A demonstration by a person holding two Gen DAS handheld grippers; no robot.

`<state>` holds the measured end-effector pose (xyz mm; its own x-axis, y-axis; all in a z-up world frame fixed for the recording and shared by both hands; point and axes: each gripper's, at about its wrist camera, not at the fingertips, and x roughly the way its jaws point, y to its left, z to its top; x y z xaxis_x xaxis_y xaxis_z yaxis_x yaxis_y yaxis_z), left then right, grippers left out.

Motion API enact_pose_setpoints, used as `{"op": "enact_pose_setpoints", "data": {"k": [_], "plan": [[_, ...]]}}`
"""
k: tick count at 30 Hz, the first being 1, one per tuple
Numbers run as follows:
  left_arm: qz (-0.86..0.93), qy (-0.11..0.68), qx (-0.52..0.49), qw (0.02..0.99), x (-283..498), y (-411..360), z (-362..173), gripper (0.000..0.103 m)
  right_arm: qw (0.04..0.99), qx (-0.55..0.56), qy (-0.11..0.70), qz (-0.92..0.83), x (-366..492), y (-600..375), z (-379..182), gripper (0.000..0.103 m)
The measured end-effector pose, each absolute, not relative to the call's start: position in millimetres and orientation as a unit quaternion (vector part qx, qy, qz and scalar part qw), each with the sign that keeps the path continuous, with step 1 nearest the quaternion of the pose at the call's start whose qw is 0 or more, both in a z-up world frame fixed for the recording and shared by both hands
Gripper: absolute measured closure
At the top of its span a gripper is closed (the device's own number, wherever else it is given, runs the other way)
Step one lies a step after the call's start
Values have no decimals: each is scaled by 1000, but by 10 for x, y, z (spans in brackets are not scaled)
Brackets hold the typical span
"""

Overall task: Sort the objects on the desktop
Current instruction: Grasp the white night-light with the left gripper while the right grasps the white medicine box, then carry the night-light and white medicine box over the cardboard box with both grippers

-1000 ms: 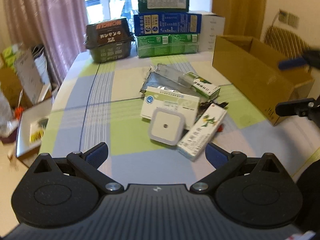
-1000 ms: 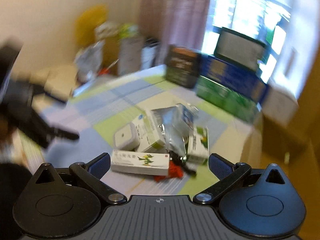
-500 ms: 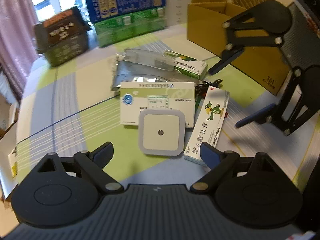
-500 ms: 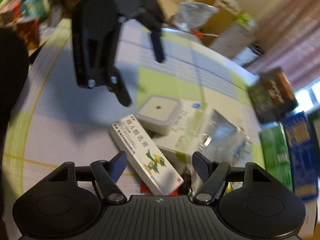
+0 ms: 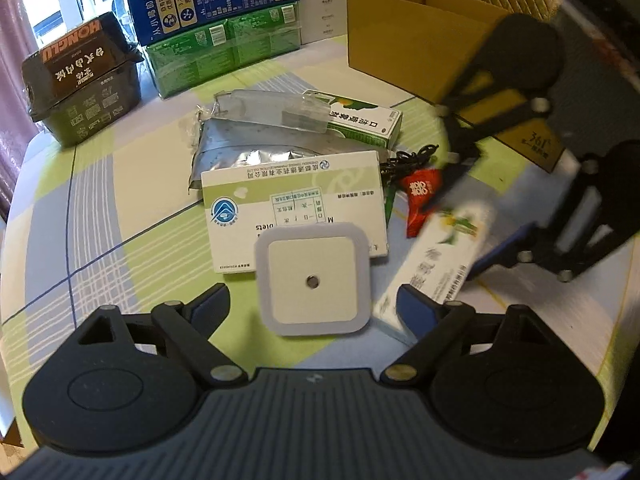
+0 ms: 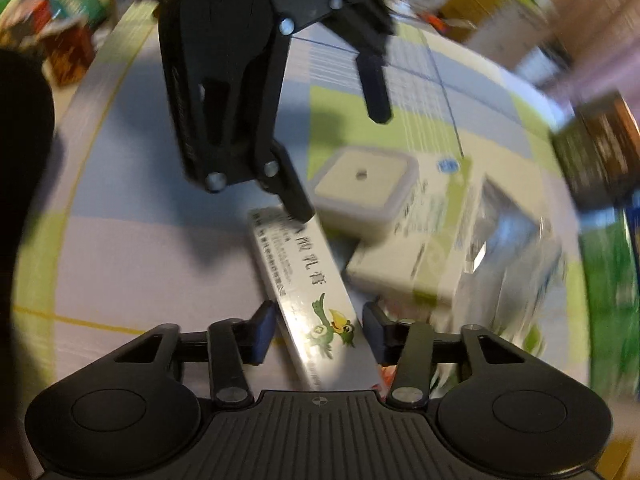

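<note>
Checked tablecloth point(image 5: 100, 208), ointment box point(image 6: 316, 292) between right hand-held gripper point(image 6: 318, 330) fingers

Bare tablecloth point(image 5: 120, 216) left of pile, cardboard box point(image 5: 420, 36) blocking far right

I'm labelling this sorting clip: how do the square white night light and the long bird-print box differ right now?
The night light is square with rounded corners; the bird-print box is long and narrow. The night light sits between the open left tool; the box lies between the right tool, not yet clamped. Both are mainly white.
</note>
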<state>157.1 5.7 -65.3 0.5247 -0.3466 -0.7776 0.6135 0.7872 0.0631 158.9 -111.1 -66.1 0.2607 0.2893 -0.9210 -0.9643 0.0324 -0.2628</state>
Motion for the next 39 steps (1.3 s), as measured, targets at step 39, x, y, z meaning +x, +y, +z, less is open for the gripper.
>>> {"op": "enact_pose_setpoints", "data": {"k": [39], "plan": [[-187,413,144,879,1300,-197,-503,42,858,-87,428,270,1163,-2231,-214,68]]}}
